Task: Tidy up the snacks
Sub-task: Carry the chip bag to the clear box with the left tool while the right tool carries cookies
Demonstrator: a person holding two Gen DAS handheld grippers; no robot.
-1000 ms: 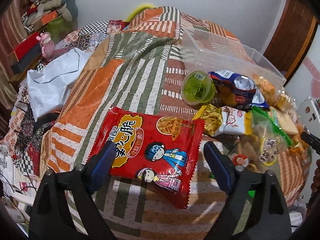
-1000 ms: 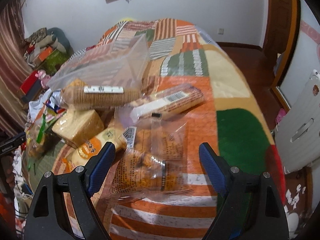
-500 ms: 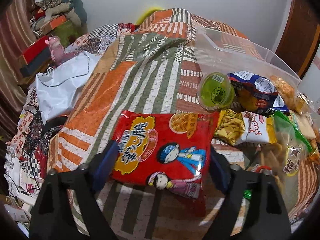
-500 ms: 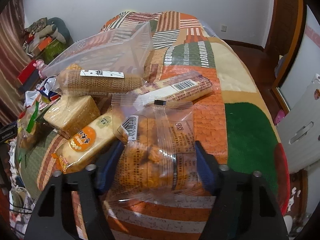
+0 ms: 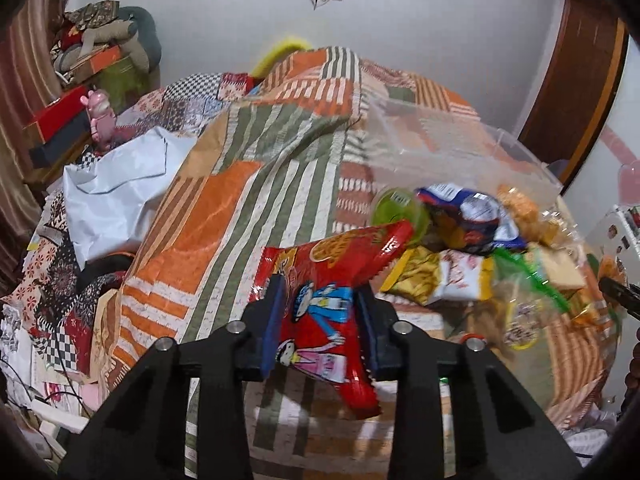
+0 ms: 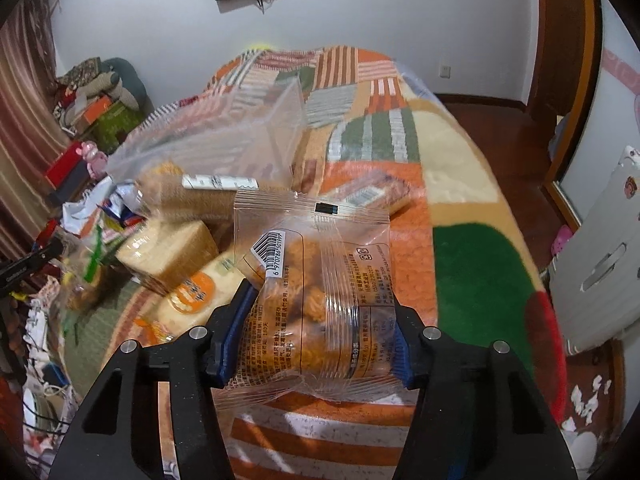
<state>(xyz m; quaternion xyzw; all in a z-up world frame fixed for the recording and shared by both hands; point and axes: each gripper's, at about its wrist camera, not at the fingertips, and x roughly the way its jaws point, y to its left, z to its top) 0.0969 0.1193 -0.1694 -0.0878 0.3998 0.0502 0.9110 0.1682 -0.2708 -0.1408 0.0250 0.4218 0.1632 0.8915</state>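
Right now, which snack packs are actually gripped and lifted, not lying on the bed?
Two: the red noodle-snack bag, pinched in the left hand-held gripper, and the clear orange-snack pack in the right hand-held gripper. The rest lie on the quilt.

A: Red bag [image 5: 324,300]?
B: Glossy foil-look plastic, crinkled. Clear bag [image 6: 316,300] is shiny thin film w/ printed text.
A: Grippers?
B: Matt black plastic, blue pads [image 5: 274,324], metal screws. Quilt [image 5: 240,208] is cloth. Bin [image 6: 224,144] is clear plastic.

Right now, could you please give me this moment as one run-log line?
left gripper: shut on red snack bag | right gripper: shut on clear snack packet | clear bin: empty
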